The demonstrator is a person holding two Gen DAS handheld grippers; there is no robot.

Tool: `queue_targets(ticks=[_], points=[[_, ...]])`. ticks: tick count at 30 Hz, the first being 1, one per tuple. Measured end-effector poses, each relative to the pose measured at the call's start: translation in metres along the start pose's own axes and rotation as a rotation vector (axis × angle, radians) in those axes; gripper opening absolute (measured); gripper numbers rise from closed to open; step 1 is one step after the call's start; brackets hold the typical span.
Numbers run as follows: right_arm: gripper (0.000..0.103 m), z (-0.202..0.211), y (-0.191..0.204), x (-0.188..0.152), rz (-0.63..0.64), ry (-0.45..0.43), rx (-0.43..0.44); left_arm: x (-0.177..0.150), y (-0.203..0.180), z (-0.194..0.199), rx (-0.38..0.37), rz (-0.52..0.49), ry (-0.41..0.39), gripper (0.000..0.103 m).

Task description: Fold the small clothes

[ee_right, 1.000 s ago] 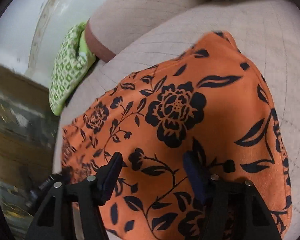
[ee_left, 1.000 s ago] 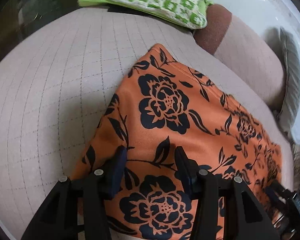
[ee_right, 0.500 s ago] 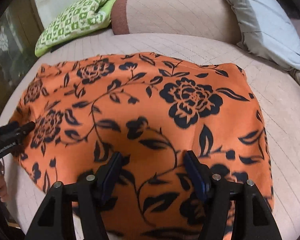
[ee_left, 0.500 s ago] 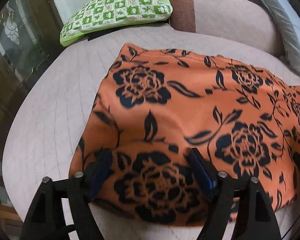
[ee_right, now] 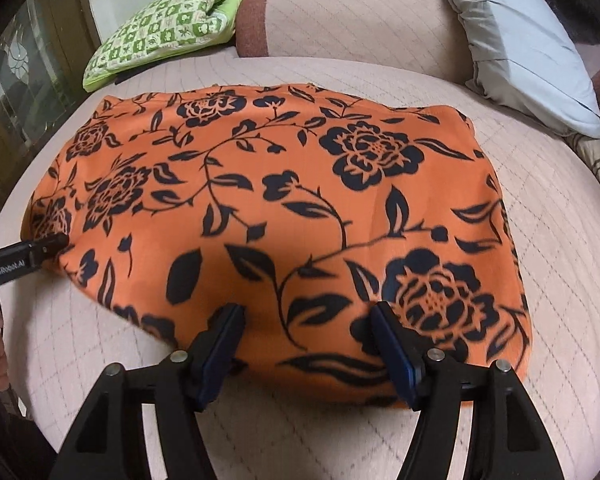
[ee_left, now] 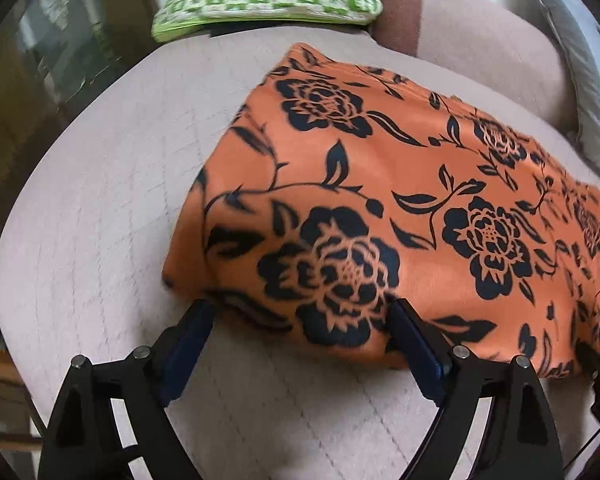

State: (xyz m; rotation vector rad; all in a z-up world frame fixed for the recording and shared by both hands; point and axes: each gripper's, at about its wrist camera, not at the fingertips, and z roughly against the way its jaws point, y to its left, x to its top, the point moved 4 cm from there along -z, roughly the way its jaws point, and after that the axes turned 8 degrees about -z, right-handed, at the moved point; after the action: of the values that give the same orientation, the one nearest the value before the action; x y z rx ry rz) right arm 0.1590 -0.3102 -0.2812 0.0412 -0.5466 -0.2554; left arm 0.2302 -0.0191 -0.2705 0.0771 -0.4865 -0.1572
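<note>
The orange floral garment (ee_left: 380, 200) is now released and lies folded on the sofa seat (ee_left: 100, 200), left tool (ee_left: 300, 320) opening with nothing clamped, right tool (ee_right: 308, 324) unclenched, withdrawn to the lower frame edge.

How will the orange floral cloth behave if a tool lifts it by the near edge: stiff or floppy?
Probably floppy: the orange floral cloth lies flat and follows the quilted cushion under it, with soft rounded edges. It looks thin and likely light, so a lifted edge should drape and sag. The near edge appears doubled, so layers may slide apart unless both are pinched.
</note>
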Motion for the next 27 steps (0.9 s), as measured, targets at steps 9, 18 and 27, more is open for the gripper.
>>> queue_targets(ticks=[9, 18, 27], points=[[0.064, 0.034, -0.036, 0.015, -0.248, -0.096, 0.091, 0.010, -0.053, 0.044, -0.027, -0.172, -0.218, 0.090], [0.062, -0.009, -0.074, 0.022, -0.408, 0.041, 0.052, 0.013, -0.091, -0.006, -0.105, -0.287, -0.033, 0.092], [0.062, 0.009, -0.016, 0.040, -0.284, -0.048, 0.133, 0.047, -0.008, 0.001, -0.010, -0.165, -0.153, 0.092]])
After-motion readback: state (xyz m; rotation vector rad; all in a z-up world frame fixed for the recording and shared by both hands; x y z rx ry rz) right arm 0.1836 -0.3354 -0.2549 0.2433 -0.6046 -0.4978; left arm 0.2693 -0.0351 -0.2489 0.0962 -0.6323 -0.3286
